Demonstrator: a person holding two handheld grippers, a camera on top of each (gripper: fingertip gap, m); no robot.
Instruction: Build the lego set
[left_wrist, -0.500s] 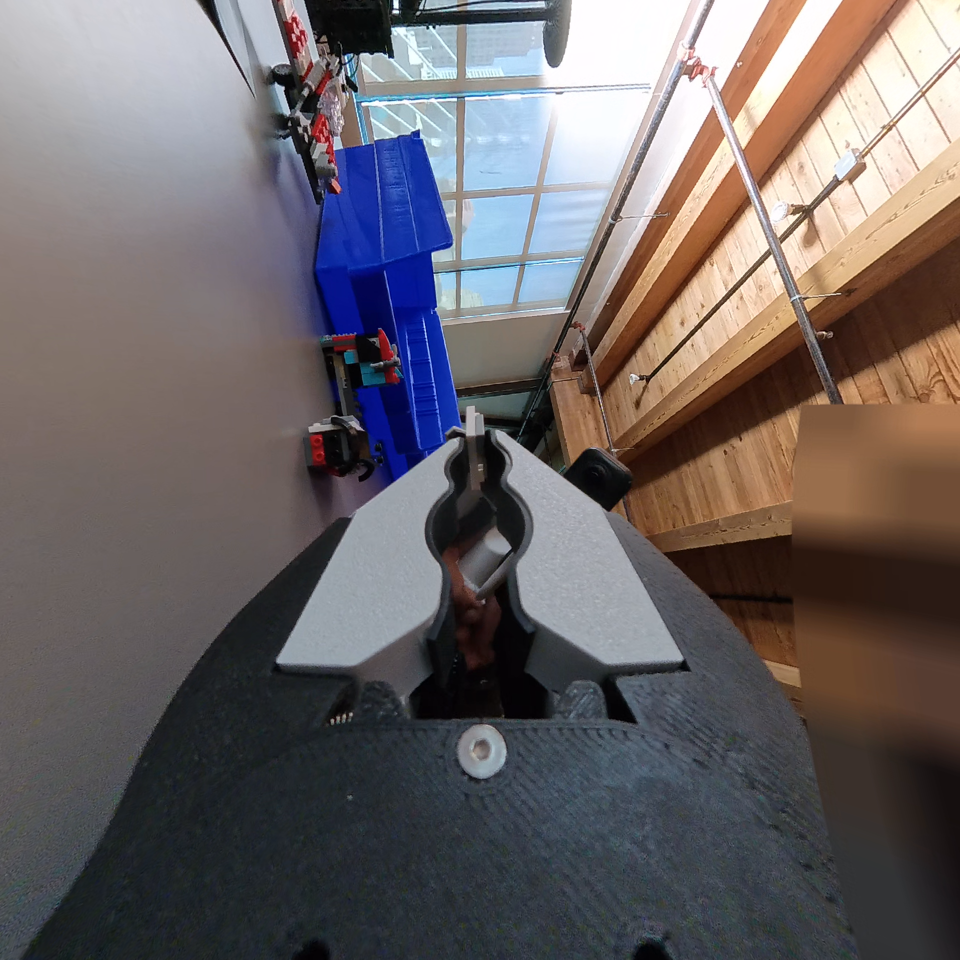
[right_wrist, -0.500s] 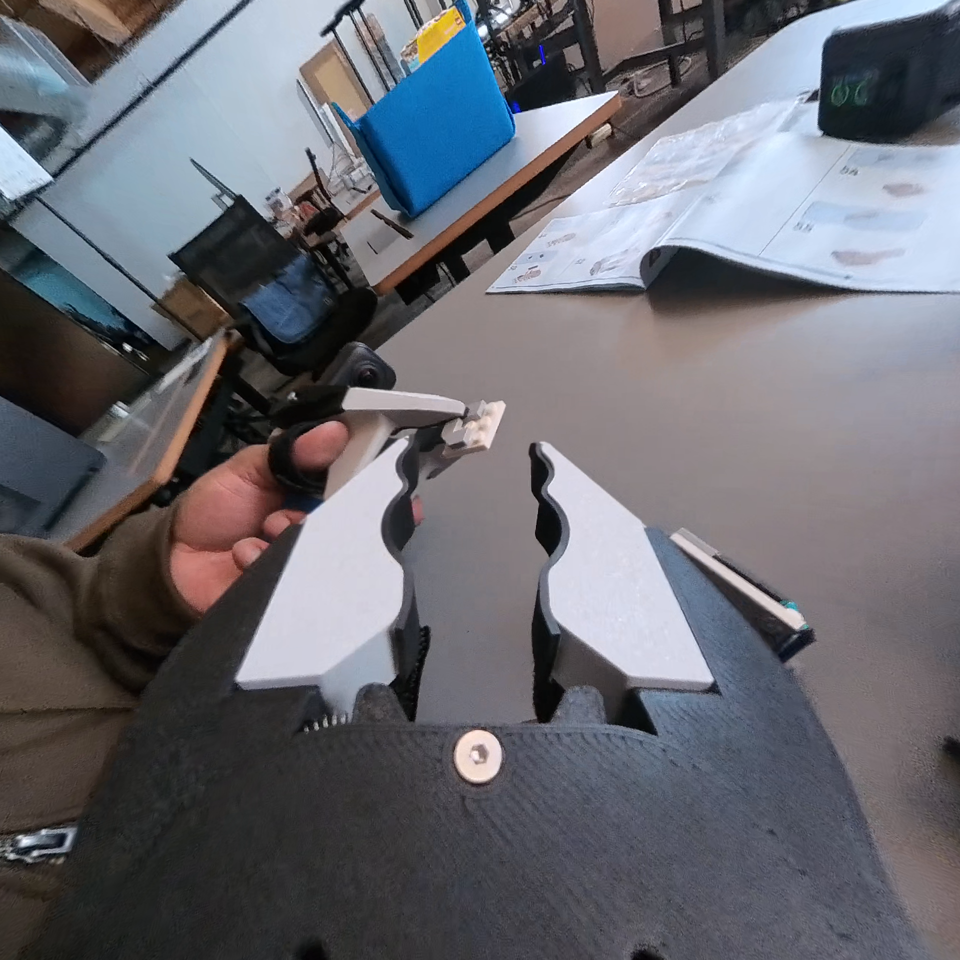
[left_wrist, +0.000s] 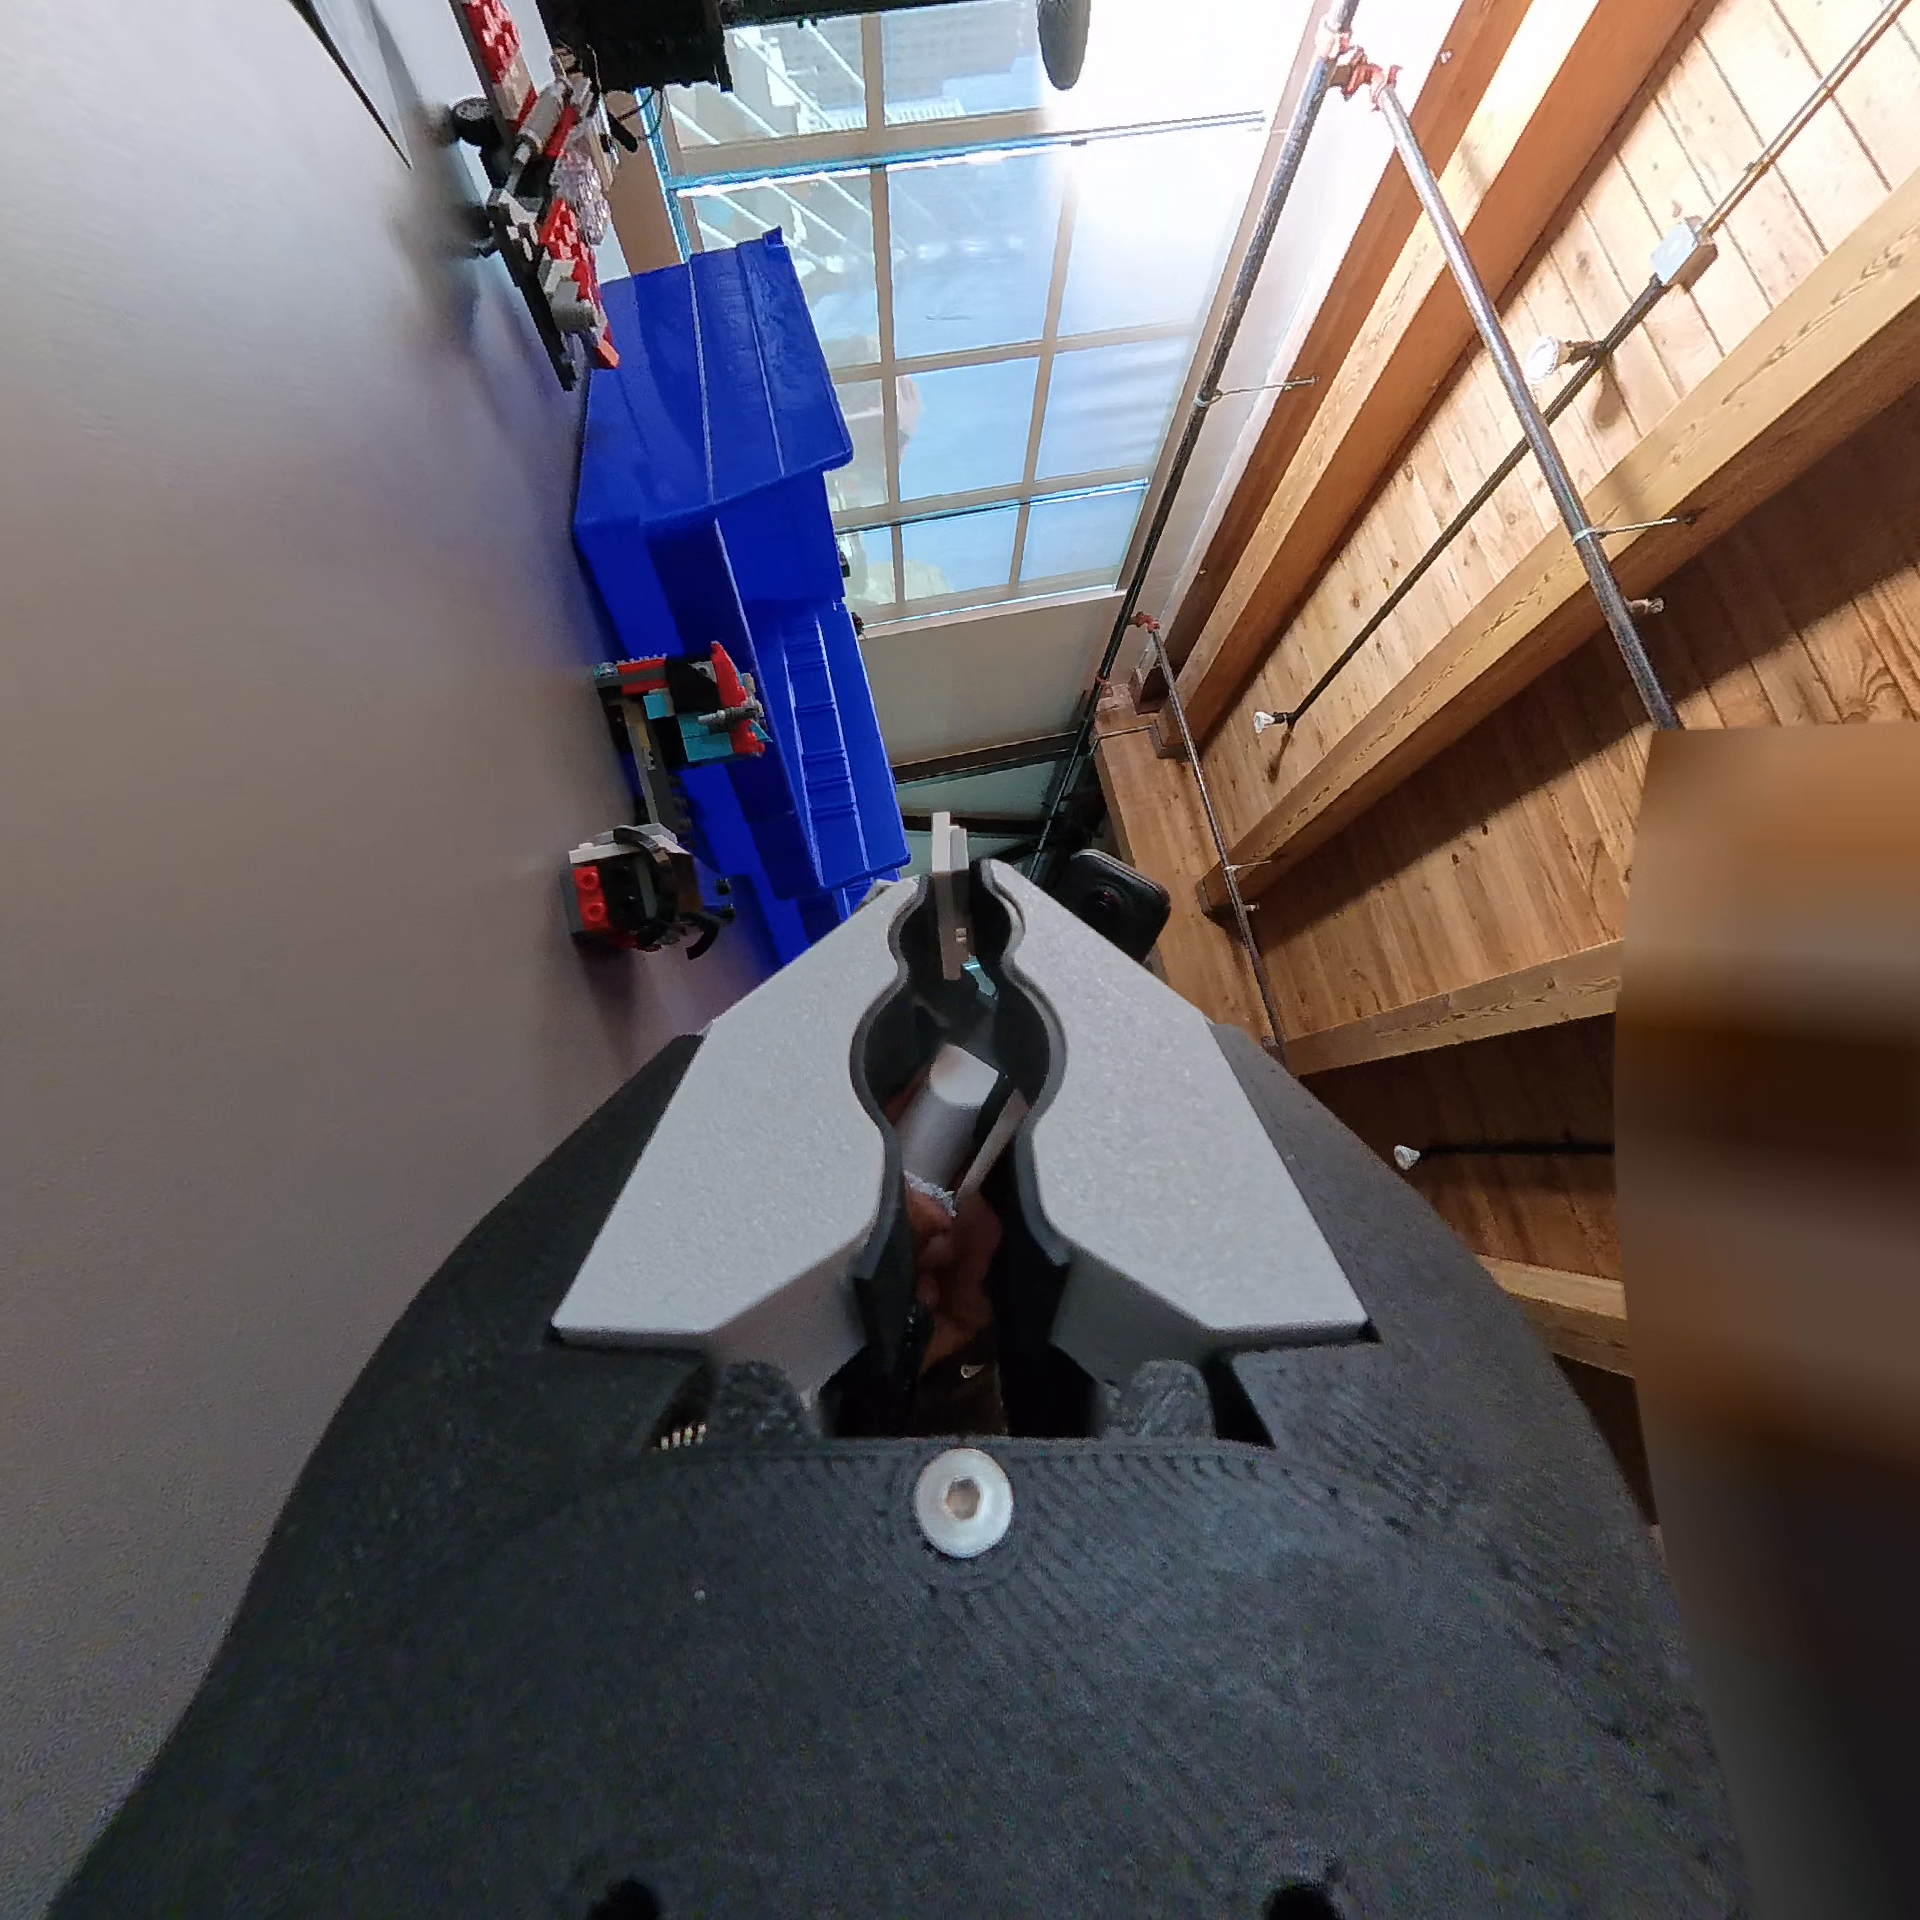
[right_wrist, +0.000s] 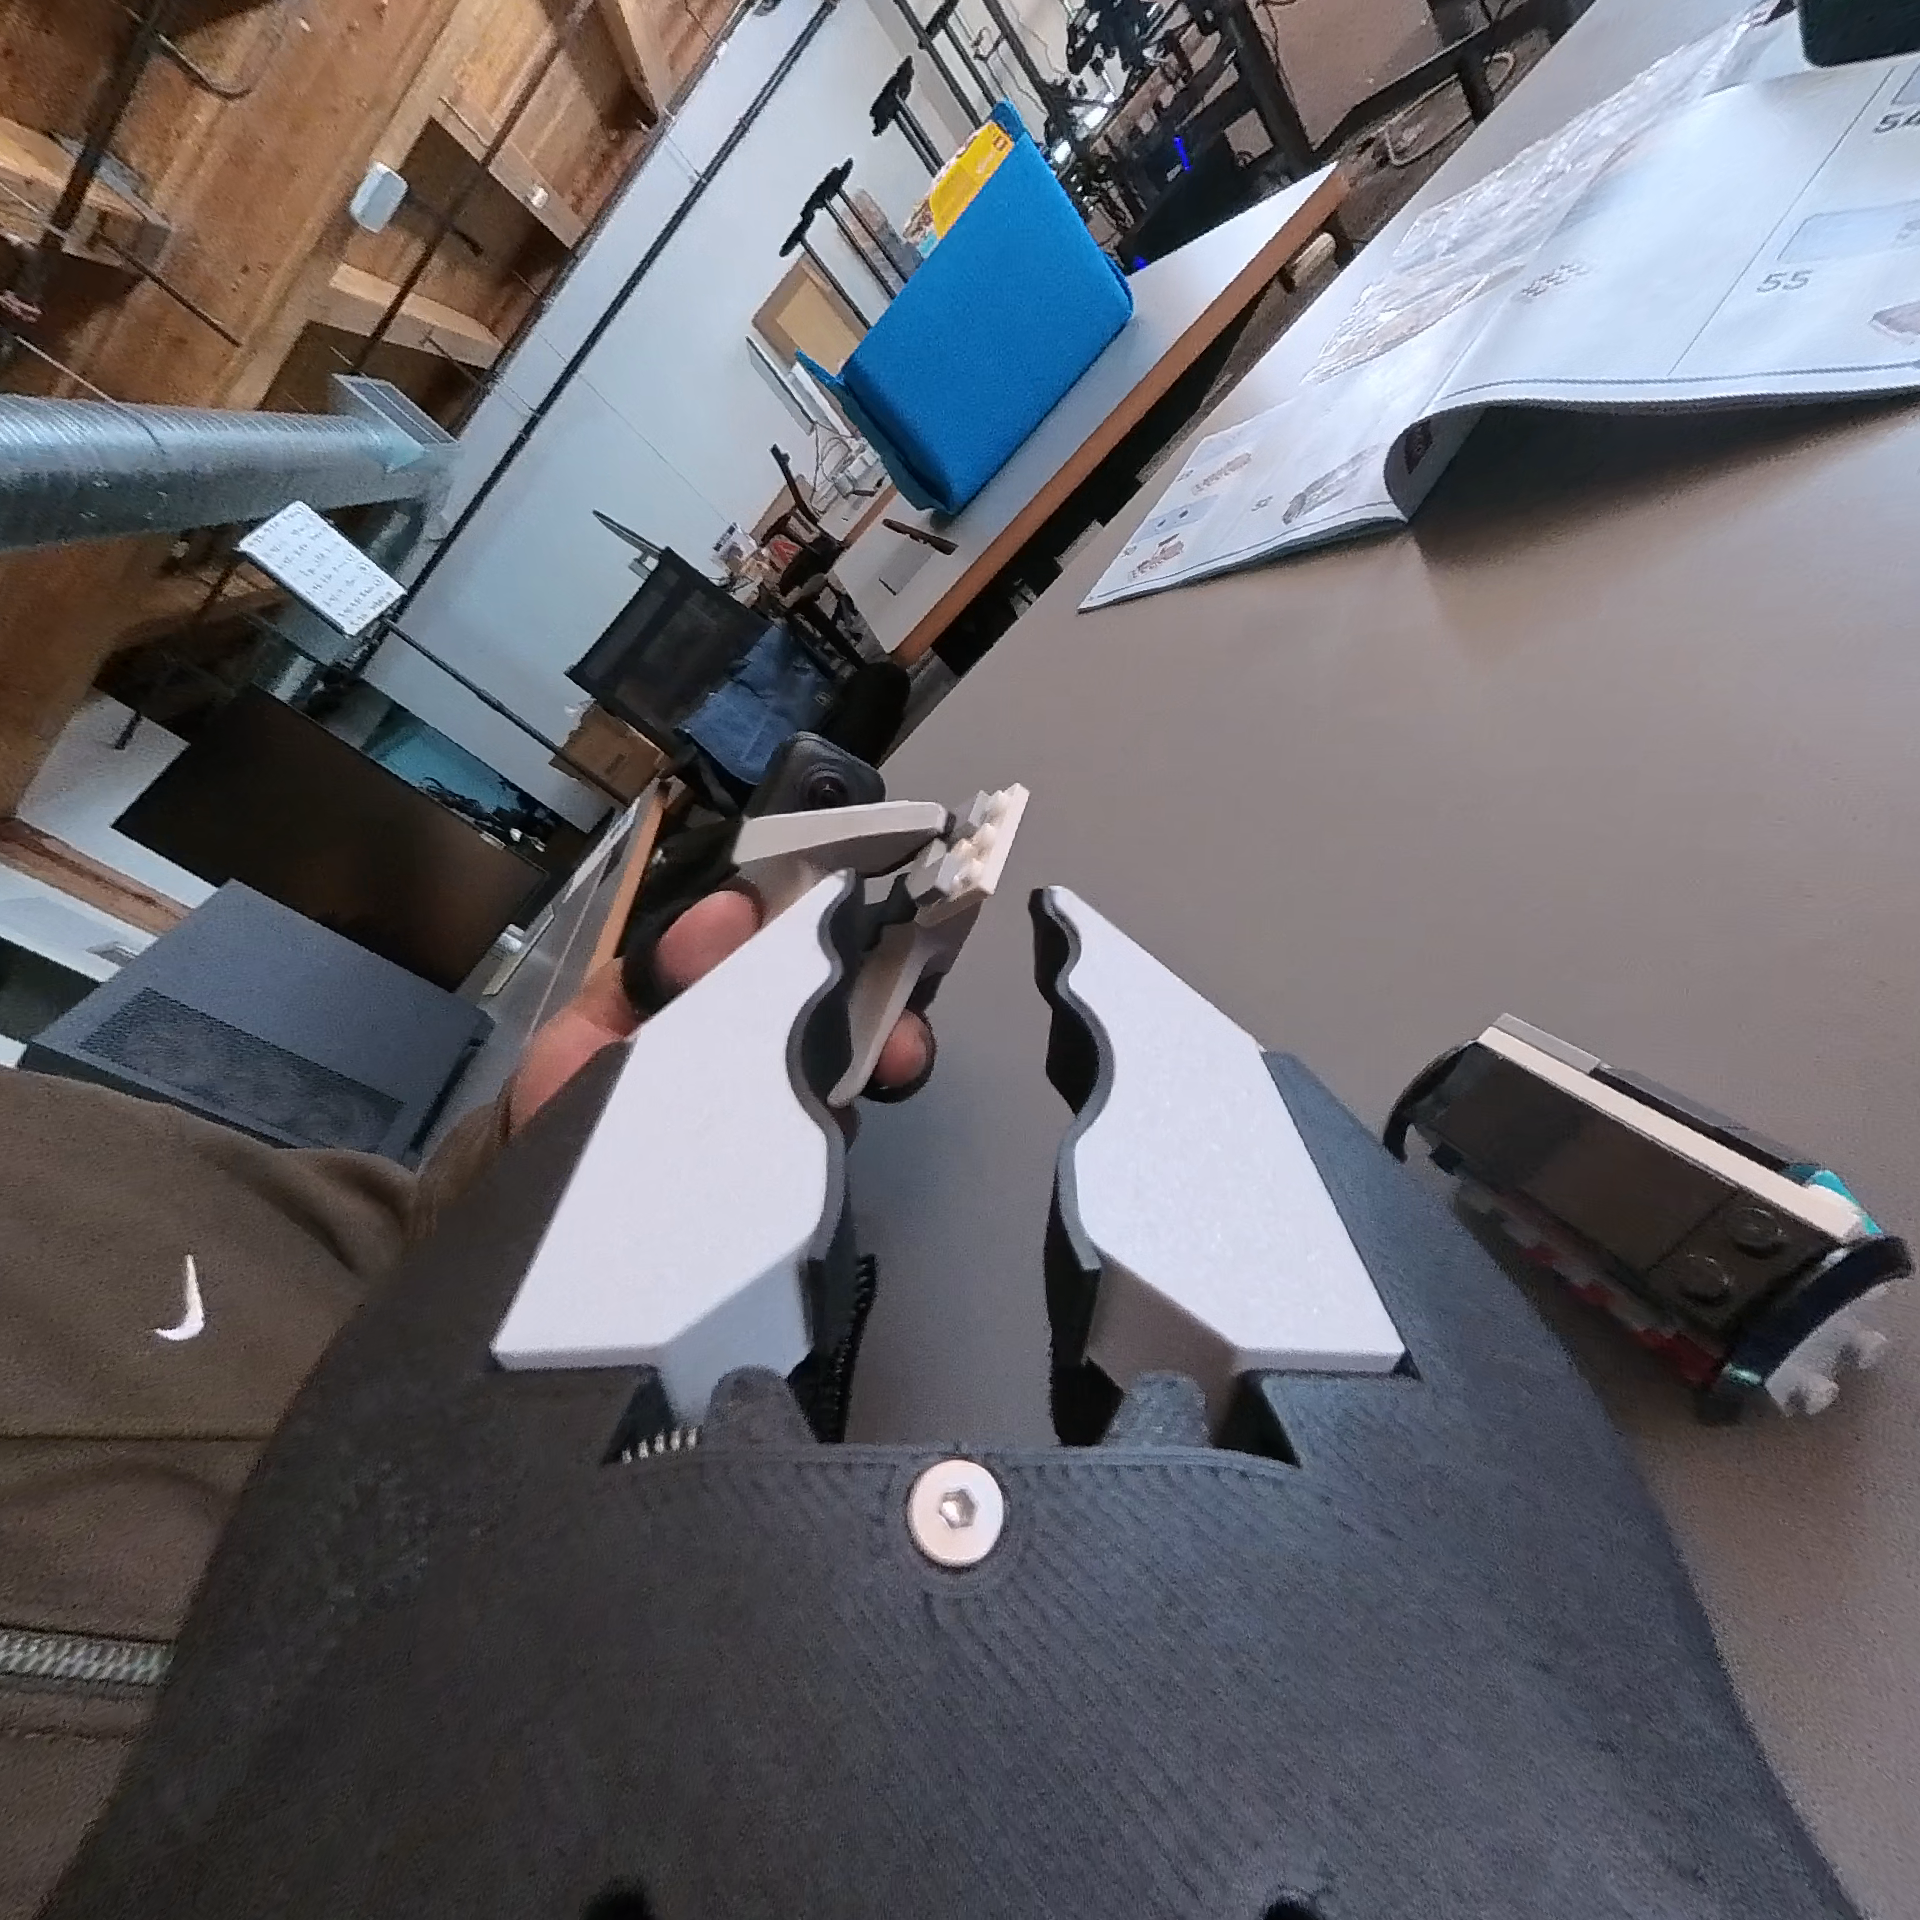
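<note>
My left gripper (left_wrist: 953, 883) is shut on a small light grey studded plate (left_wrist: 948, 906), pinched edge-on at the fingertips and sticking out past them. The right wrist view shows that gripper (right_wrist: 935, 831), held by a hand (right_wrist: 623, 997), with the plate (right_wrist: 977, 852) in its tips, studs showing. My right gripper (right_wrist: 940, 899) is open with nothing between its fingers. It sits just below and beside the plate, its left fingertip (right_wrist: 836, 894) close to the left gripper's tips. Both are above the grey table (right_wrist: 1351, 779).
A black and white brick build (right_wrist: 1621, 1174) lies on the table at the right. An open instruction booklet (right_wrist: 1558, 343) lies farther back. In the left wrist view a blue bin (left_wrist: 727, 520), two small brick builds (left_wrist: 686, 717) (left_wrist: 623, 894) and a longer model (left_wrist: 540, 187) stand on the table. My two grippers' fingertips are within a few centimetres of each other.
My right gripper's jaws have narrowed a little and its view has tilted, bringing the black and white build into sight. The left gripper still holds the plate.
</note>
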